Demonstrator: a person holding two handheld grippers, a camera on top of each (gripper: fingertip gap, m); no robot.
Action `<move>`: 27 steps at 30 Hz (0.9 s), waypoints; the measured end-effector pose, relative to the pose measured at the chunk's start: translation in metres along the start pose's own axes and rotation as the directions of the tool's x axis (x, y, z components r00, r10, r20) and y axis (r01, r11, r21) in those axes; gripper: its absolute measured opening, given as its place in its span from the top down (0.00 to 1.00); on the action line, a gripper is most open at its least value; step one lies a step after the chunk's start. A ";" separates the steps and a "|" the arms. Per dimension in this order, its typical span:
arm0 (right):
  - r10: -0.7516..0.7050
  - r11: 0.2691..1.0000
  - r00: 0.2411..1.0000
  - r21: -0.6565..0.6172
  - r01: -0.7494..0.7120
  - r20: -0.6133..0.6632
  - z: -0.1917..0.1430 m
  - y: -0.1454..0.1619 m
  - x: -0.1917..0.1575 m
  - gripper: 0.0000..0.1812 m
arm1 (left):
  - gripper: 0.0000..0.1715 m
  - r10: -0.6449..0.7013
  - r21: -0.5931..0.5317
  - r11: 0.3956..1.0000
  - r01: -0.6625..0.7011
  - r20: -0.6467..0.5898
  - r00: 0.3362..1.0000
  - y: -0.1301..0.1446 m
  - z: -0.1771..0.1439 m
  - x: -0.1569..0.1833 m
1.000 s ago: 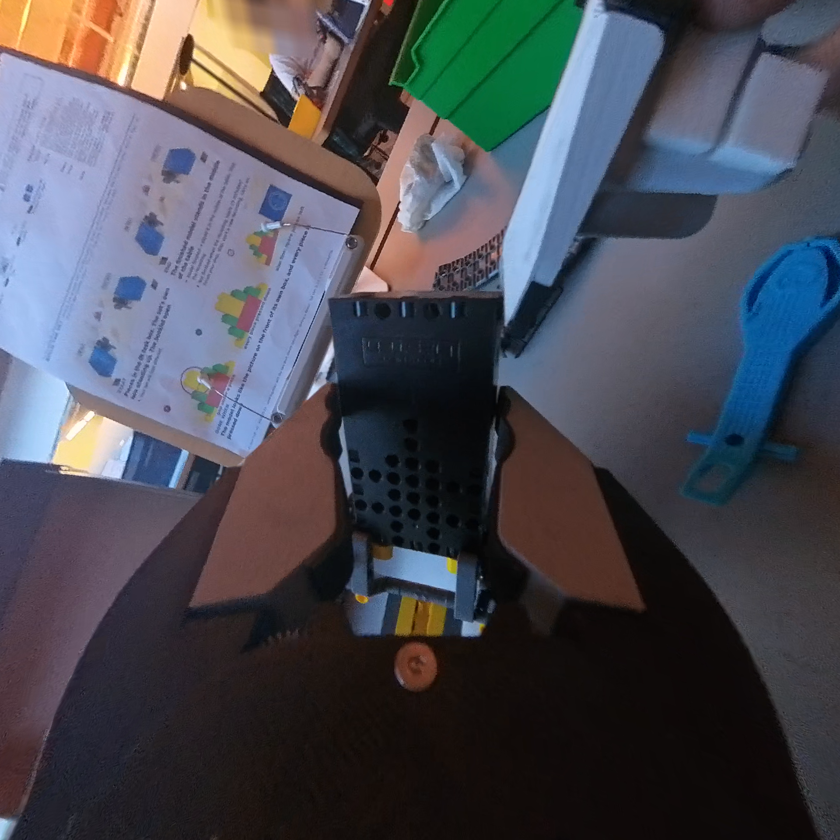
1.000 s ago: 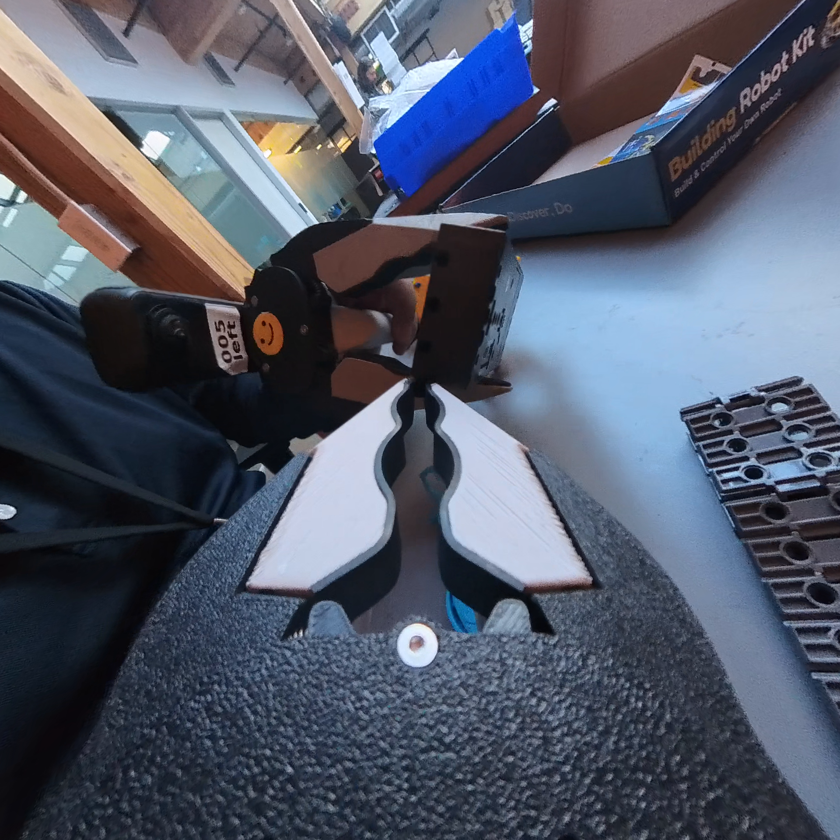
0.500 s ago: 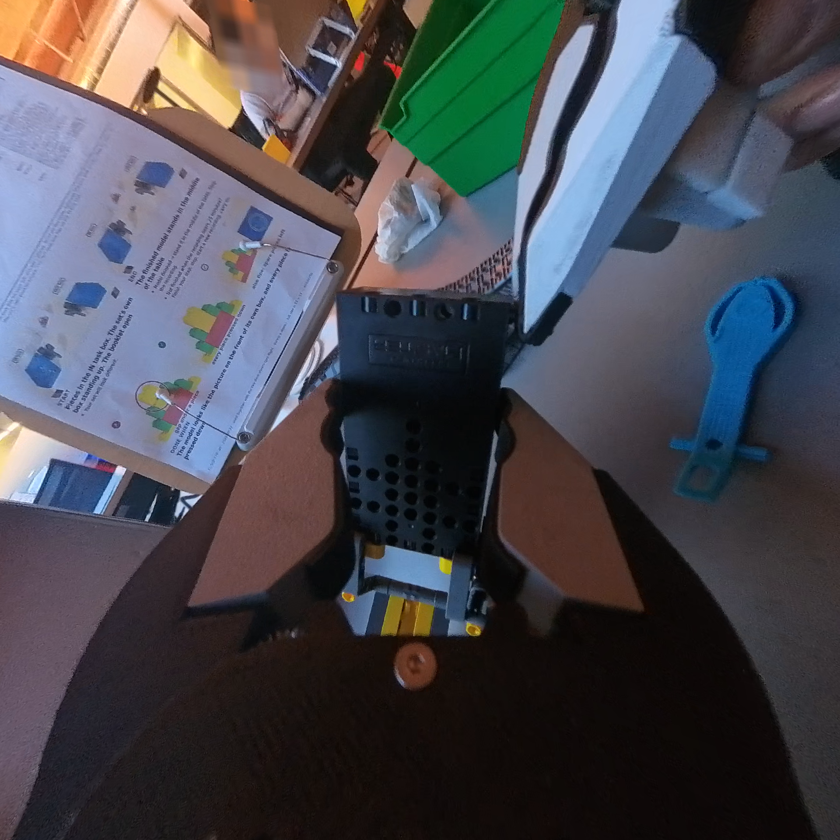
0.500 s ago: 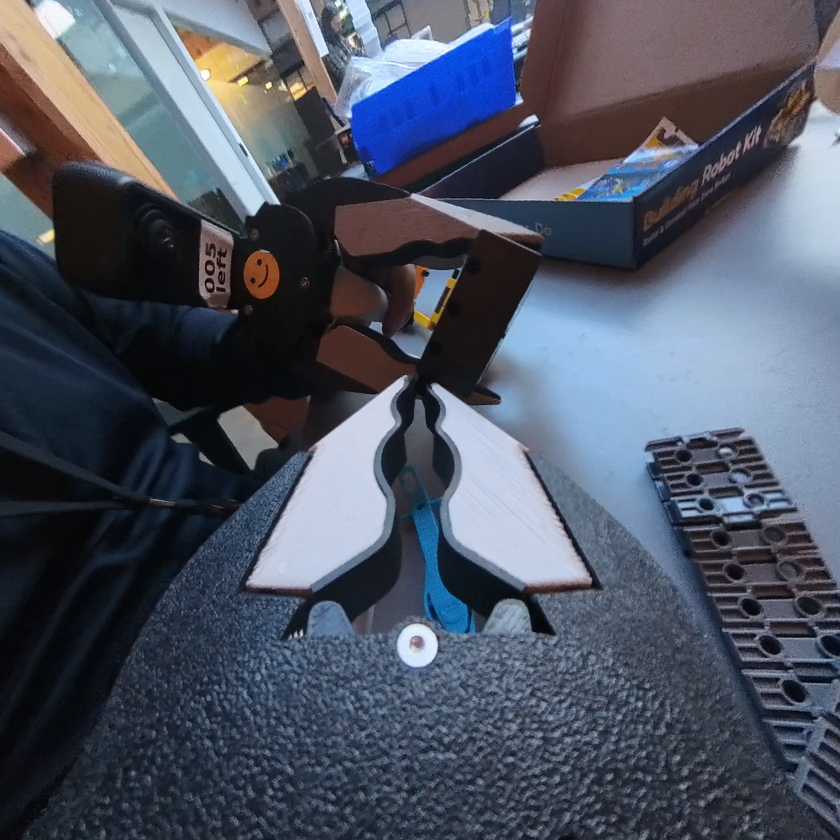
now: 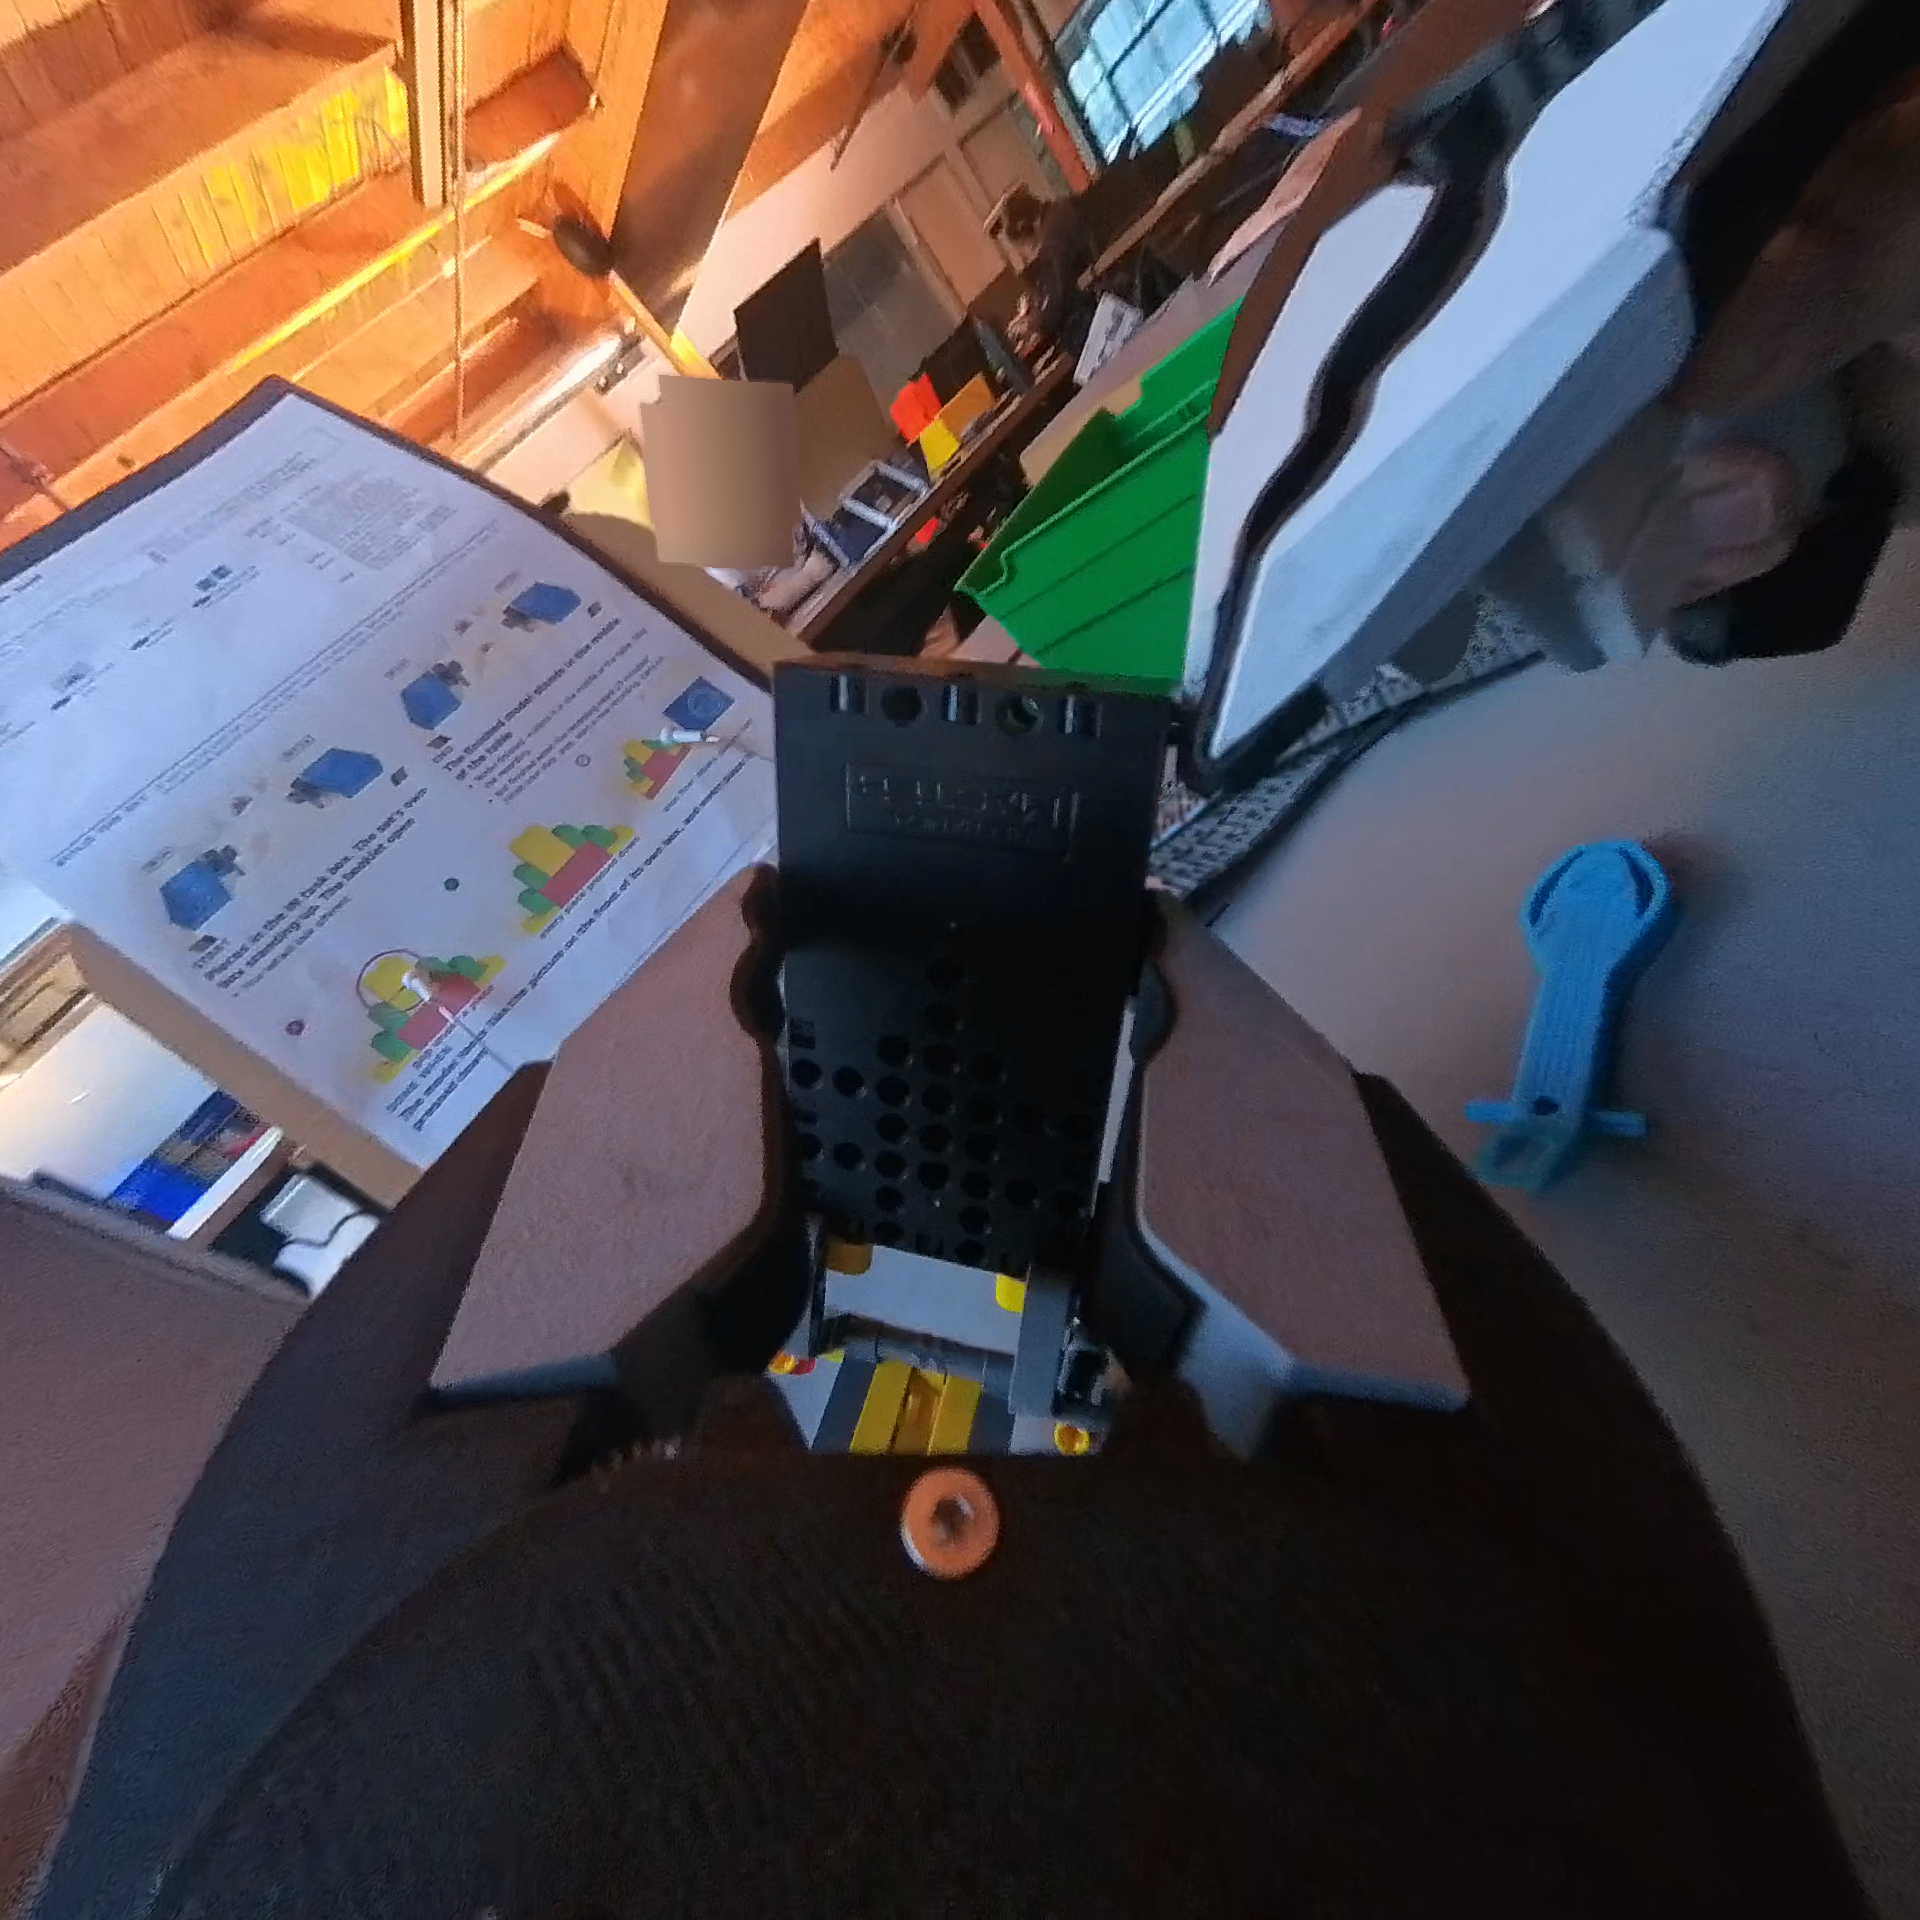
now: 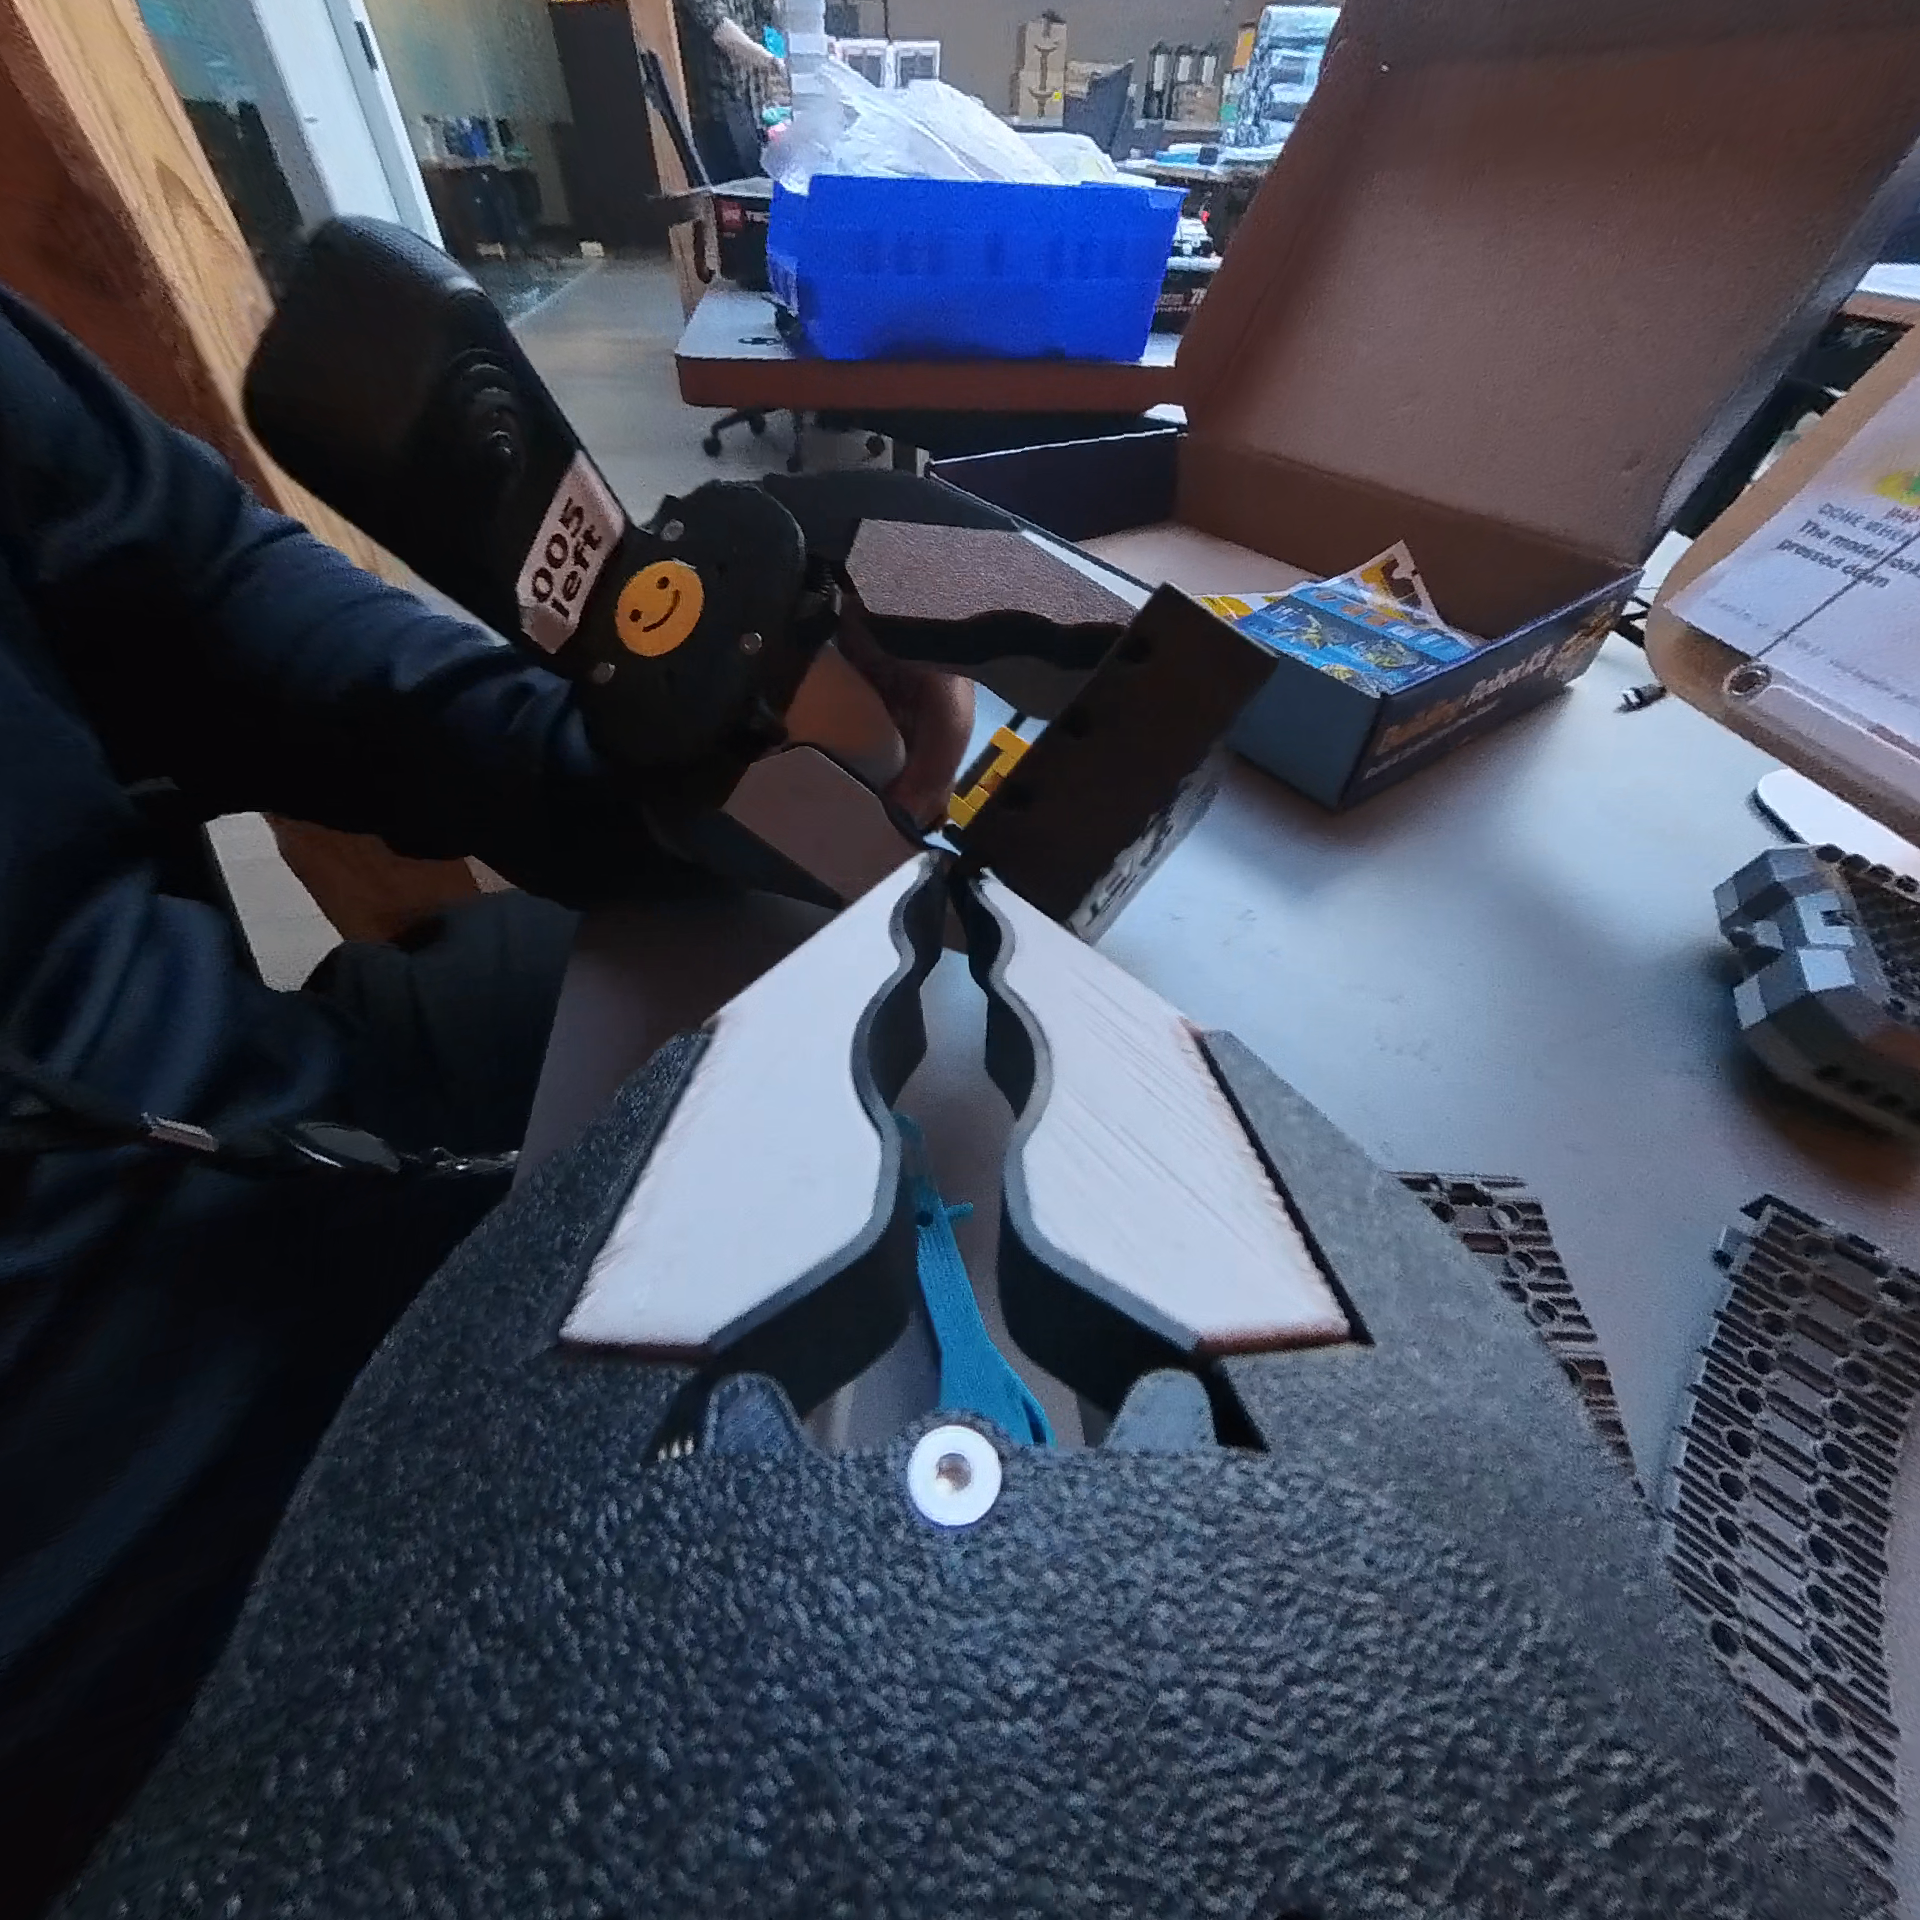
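Note:
My left gripper [image 5: 961, 925] is shut on a black perforated block [image 5: 961, 831] with grey and yellow bricks at its base, and holds it above the table. In the right wrist view the left gripper [image 6: 1039, 727] holds the block [image 6: 1122, 758] tilted. My right gripper [image 6: 951, 873] is shut, with its tips against the block's lower corner by a yellow piece. Whether it pinches anything there is hidden. The right gripper also shows in the left wrist view [image 5: 1236, 717], right of the block. A blue flat tool [image 5: 1579, 997] lies on the table, under the right gripper.
An instruction sheet on a board [image 5: 364, 769] stands at the left, with green bins [image 5: 1101, 561] behind. An open cardboard box with a booklet [image 6: 1455, 644], a grey brick piece [image 6: 1808, 966] and dark perforated plates [image 6: 1787, 1455] lie on the grey table [image 6: 1403, 987]. A blue bin [image 6: 966, 270] sits far back. My right fingertips sit around 5 cm from my left ones. The grey brick piece [image 6: 1808, 966] is closer to my left gripper, around 20 cm from its tips; the right tips are 25 cm off.
Both grippers have risen and tilted together. The block stays in the left gripper and the right tips stay at its lower corner. The blue tool now shows under the right gripper.

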State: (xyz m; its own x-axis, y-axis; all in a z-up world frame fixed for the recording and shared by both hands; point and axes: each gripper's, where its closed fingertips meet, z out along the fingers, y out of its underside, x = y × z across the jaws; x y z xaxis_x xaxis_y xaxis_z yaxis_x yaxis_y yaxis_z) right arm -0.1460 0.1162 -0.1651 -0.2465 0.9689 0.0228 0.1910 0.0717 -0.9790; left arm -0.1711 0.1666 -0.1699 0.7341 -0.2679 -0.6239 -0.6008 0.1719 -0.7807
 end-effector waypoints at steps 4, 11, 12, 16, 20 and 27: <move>-0.035 0.999 0.999 -0.010 0.035 -0.007 0.001 0.000 -0.003 1.00 | 0.62 -0.013 0.029 0.999 0.014 -0.009 1.000 -0.001 -0.002 0.001; -0.073 0.997 0.997 -0.038 0.073 -0.015 -0.001 0.004 -0.004 1.00 | 0.61 -0.017 0.023 1.000 0.017 -0.017 1.000 0.000 0.000 0.004; -0.080 0.996 0.997 -0.046 0.079 -0.016 -0.002 0.005 -0.004 1.00 | 0.61 -0.011 0.016 1.000 0.011 -0.014 1.000 0.001 0.000 0.005; -0.103 0.992 0.994 -0.076 0.101 -0.021 -0.003 0.011 -0.002 1.00 | 0.61 0.019 -0.018 1.000 -0.019 -0.003 1.000 0.003 0.002 0.006; -0.120 0.989 0.993 -0.090 0.118 -0.012 -0.004 0.014 -0.003 1.00 | 0.61 0.041 -0.041 0.998 -0.041 0.004 0.999 0.004 0.001 0.007; -0.119 0.988 0.993 -0.096 0.118 0.003 -0.005 0.016 -0.004 1.00 | 0.61 0.050 -0.054 0.997 -0.050 0.002 0.999 0.004 0.002 0.009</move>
State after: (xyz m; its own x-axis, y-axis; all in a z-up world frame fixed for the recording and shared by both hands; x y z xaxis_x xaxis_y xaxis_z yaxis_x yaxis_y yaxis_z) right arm -0.1370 0.1150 -0.1802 -0.2705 0.9528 0.1381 0.2505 0.2081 -0.9455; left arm -0.1666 0.1667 -0.1784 0.7035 -0.2573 -0.6625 -0.6529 0.1341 -0.7455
